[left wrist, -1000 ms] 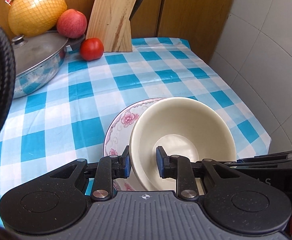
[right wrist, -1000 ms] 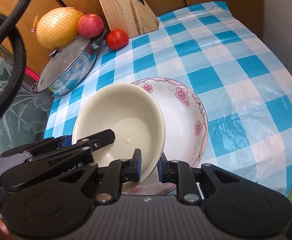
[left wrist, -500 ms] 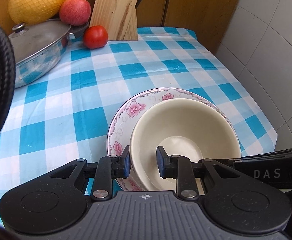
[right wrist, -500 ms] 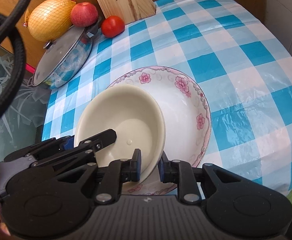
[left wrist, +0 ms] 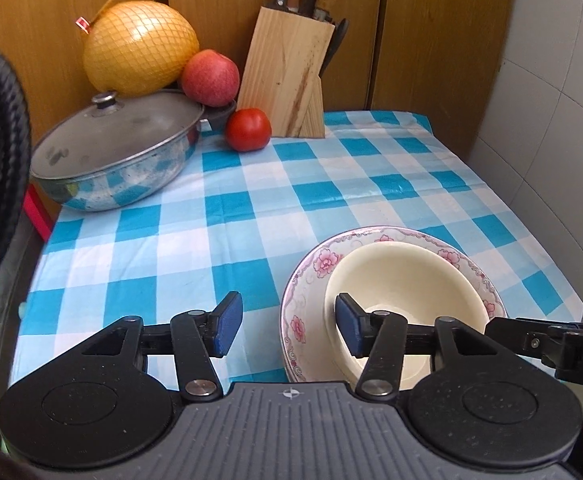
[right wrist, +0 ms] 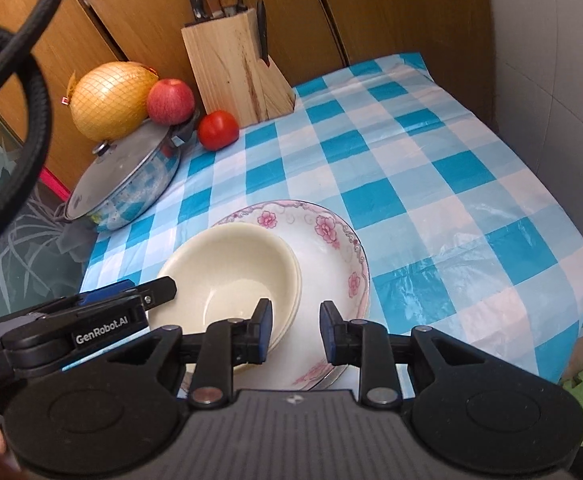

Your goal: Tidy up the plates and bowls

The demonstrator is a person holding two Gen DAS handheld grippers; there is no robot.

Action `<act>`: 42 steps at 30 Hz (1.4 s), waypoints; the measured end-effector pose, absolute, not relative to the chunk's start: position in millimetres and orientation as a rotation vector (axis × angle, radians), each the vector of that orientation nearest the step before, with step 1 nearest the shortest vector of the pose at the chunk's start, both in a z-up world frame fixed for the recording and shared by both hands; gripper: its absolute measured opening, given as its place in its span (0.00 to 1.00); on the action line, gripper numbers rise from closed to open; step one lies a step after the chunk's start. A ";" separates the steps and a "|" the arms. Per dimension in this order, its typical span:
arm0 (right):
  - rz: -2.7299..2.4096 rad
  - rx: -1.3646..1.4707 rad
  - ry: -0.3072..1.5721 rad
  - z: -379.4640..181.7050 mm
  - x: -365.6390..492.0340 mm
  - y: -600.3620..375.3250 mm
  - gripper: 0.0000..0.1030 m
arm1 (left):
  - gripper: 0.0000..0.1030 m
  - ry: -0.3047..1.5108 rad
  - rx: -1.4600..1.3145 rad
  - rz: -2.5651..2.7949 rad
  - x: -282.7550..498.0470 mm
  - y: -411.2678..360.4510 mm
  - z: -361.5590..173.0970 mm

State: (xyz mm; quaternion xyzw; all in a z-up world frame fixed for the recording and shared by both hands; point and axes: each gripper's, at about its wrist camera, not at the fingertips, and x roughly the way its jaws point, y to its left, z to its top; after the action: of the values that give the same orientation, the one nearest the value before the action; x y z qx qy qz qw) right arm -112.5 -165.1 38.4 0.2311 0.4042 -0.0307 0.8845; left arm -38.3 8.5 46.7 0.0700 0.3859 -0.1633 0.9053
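From the left wrist view, the left tool (left wrist: 287, 326) has its jaws opening, released, with the near rims of the cream bowl (left wrist: 403, 280) and of the floral plate (left wrist: 311, 276) between the blue pads but clear of both; the bowl sits inside the plate near the front right of the checked worktop (left wrist: 251, 208); at the back stand a lidded pan (left wrist: 115, 160), a netted pomelo (left wrist: 139, 48), an apple (left wrist: 210, 77), a tomato (left wrist: 248, 129) and a knife block (left wrist: 287, 76).

From the right wrist view, the right tool (right wrist: 294, 330) is also opening, let go; its left pad lies just at the cream bowl (right wrist: 235, 260) rim, whether touching I cannot tell, while the right pad stands apart over the floral plate (right wrist: 331, 256); the left tool (right wrist: 131, 292) reaches in from the left at the bowl's edge.
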 end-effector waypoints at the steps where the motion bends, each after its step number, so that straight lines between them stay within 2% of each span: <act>1: -0.056 0.478 0.821 40.2 -115.4 -161.4 0.25 | 0.60 0.774 0.145 -0.325 -42.0 9.6 49.4; 4: -0.042 0.461 0.753 46.6 -122.0 -151.1 0.25 | 0.70 0.715 0.130 -0.293 -52.4 15.0 58.4; 9: -0.041 0.424 0.661 55.7 -128.2 -139.3 0.25 | 0.71 0.691 0.114 -0.282 -63.7 21.0 65.2; 13: -0.087 0.381 0.600 57.1 -129.8 -133.5 0.29 | 0.80 0.685 0.111 -0.296 -68.6 21.2 61.3; 16: -0.092 0.351 0.609 52.3 -127.3 -127.6 0.29 | 0.83 0.661 0.134 -0.284 -70.2 20.1 58.1; 23: -0.139 0.276 0.568 51.4 -130.0 -125.1 0.29 | 0.83 0.691 0.106 -0.295 -64.1 22.7 54.5; 42: -0.088 0.297 0.614 42.8 -134.5 -127.6 0.29 | 0.85 0.725 0.135 -0.324 -72.6 17.4 49.4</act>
State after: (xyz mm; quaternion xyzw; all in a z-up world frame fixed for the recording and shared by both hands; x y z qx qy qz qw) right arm -134.5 -127.6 42.8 0.1456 0.3010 -0.0432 0.9414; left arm -72.6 17.4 49.4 0.0659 0.3527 -0.1579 0.9200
